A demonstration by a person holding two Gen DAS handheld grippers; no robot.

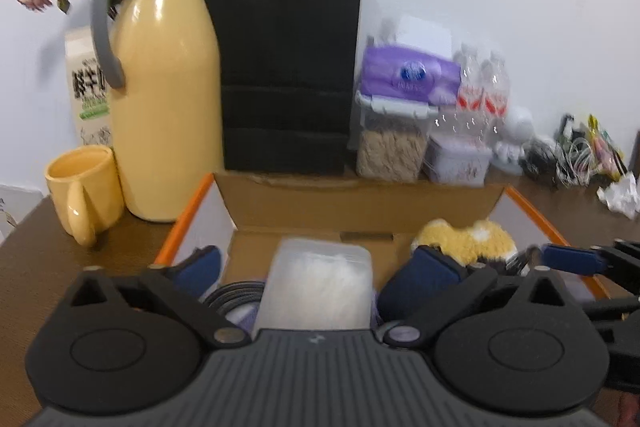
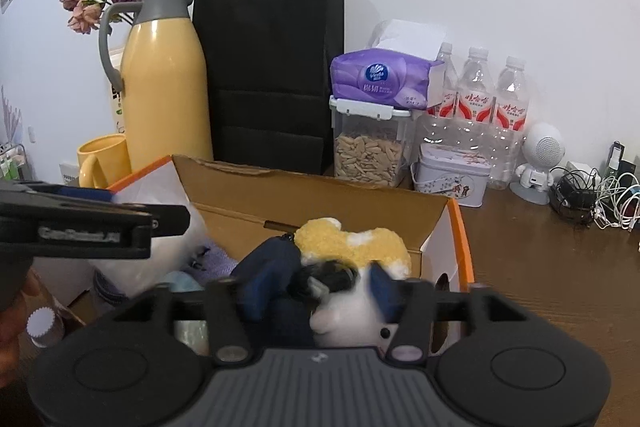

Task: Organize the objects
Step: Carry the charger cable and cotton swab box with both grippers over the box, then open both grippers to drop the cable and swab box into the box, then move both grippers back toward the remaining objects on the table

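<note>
Release looks like the step in hand: the left gripper (image 1: 318, 267) stands with jaws wide around a clear plastic tub with a frosted lid (image 1: 318, 285), pads apart from it, inside the open orange-edged cardboard box (image 1: 360, 199) on the brown wooden table (image 2: 560, 287). The right gripper (image 2: 316, 285) has jaws fairly wide astride a yellow-and-white plush toy (image 2: 356, 247) by the box's right wall, though I cannot tell whether the pads touch it. Best to lift both straight up, so neither blue pad drags its item.

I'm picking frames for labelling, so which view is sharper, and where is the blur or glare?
Right wrist view: sharper; bottle labels readable, only the plush toy near the right gripper smears. Left wrist view: motion-blurred throughout, tissue pack print illegible; glare streak on the yellow jug. Both bow at the edges.
</note>
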